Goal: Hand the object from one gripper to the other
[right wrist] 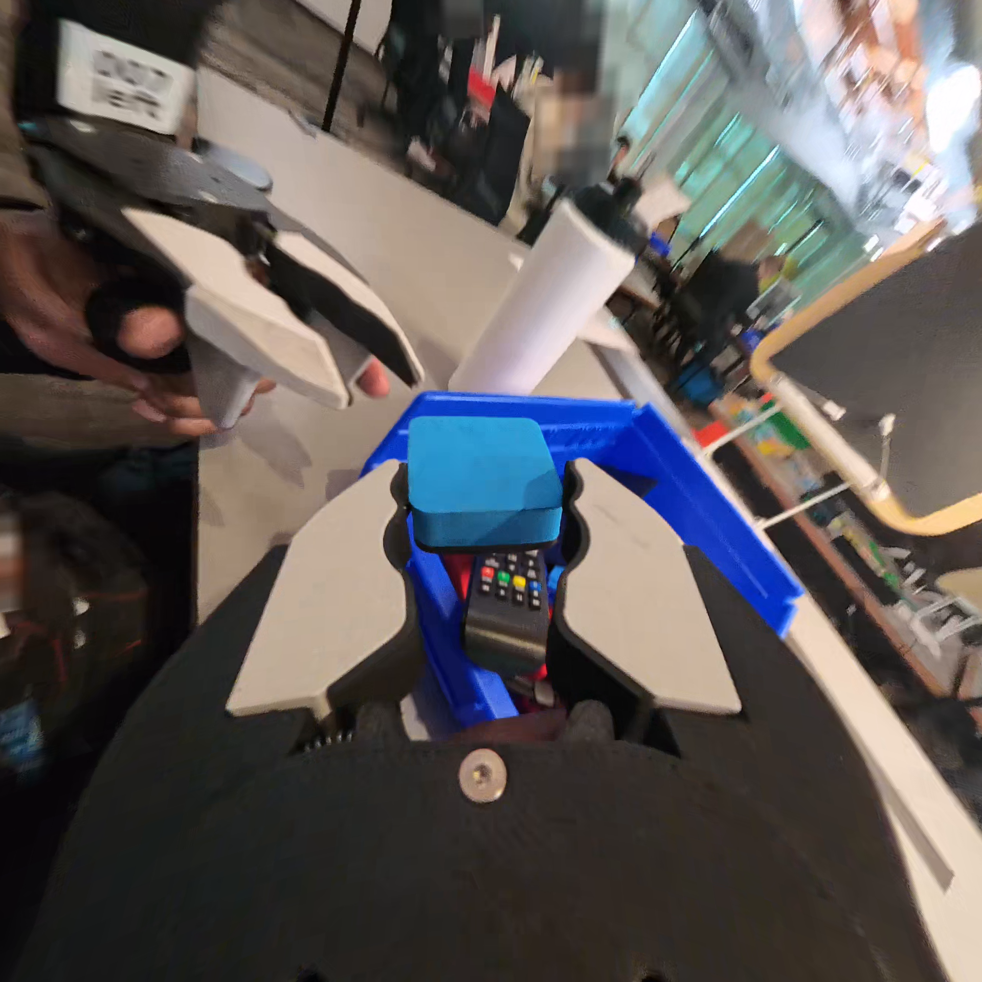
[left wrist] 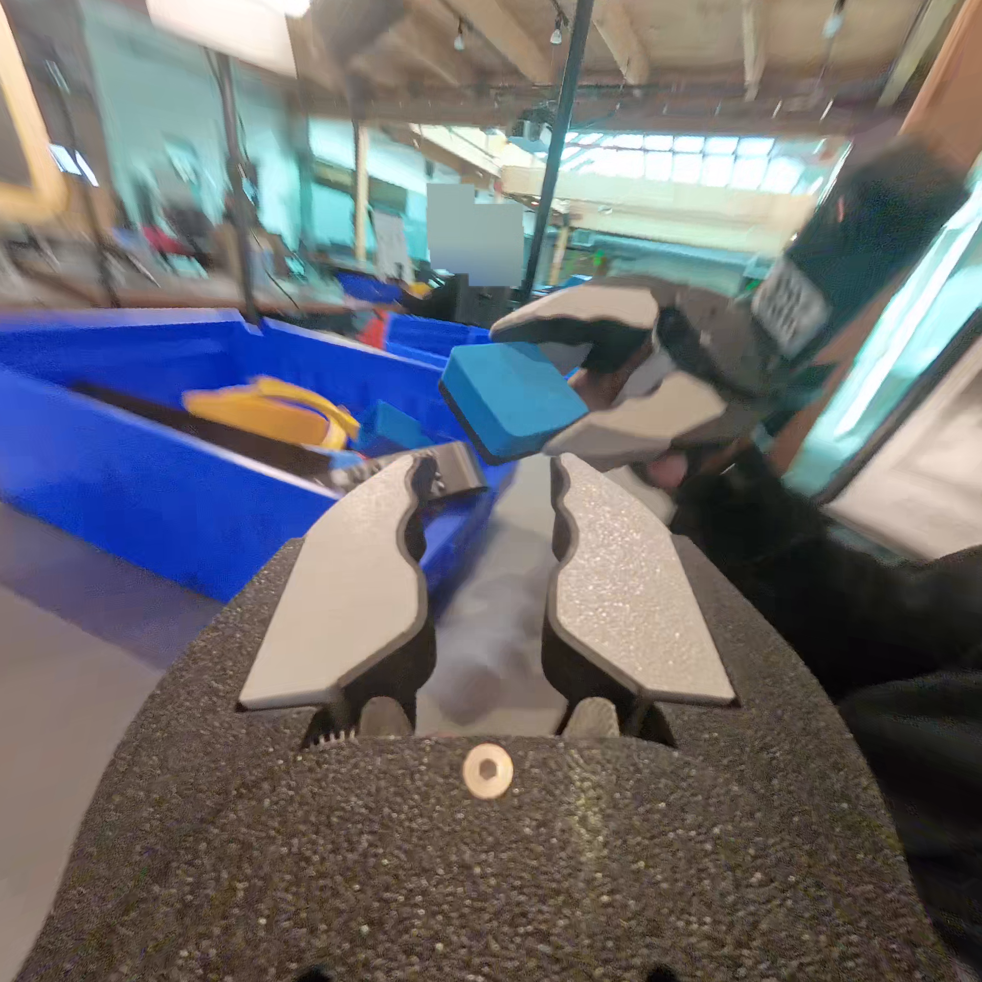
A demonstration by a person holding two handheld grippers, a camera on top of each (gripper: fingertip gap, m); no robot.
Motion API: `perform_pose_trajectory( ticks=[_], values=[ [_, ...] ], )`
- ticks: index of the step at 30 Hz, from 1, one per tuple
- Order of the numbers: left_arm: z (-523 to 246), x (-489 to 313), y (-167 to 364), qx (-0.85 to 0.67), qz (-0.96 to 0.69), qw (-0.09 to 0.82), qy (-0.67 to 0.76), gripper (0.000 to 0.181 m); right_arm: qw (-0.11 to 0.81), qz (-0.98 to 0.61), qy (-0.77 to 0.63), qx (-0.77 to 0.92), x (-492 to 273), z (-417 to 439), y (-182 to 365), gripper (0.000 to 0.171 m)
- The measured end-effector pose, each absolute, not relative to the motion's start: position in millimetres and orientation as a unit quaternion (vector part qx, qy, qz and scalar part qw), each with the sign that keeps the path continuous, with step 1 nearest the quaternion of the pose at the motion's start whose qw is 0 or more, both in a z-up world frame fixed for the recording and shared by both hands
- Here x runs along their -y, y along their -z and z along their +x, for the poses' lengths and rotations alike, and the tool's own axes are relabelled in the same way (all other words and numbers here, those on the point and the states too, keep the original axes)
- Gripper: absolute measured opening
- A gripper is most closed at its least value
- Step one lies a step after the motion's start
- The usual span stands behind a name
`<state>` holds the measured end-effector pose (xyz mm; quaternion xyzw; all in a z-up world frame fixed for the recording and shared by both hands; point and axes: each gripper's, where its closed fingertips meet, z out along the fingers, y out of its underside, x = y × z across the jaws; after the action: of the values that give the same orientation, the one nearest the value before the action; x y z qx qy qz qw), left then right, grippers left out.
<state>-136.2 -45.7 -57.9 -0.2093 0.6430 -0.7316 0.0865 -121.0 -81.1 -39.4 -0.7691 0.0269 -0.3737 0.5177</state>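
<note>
Grippers: two, each hand-held.
Right gripper (right wrist: 482,489): jaws clamped on one blue block (right wrist: 481,481), held above the bin.
Left gripper (left wrist: 486,470): jaws parted with nothing between them, tips just below the block, not touching.
Blue bin (right wrist: 691,478): one on the grey table (right wrist: 372,239), with one black remote (right wrist: 507,600) inside.
White roll (right wrist: 542,303): one, beyond the bin.

A black remote (right wrist: 509,600) lies in the blue bin (right wrist: 707,478) (white roll (right wrist: 542,303) behind).
</note>
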Motion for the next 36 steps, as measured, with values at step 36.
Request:
perform_pose_trajectory(
  ticks=[36],
  values=[
    [-115,-9,41,-0.603,-0.105,0.337,0.715,0.024,0.548,-0.722,0.418,-0.056,27,-86,83,0.046]
  ],
)
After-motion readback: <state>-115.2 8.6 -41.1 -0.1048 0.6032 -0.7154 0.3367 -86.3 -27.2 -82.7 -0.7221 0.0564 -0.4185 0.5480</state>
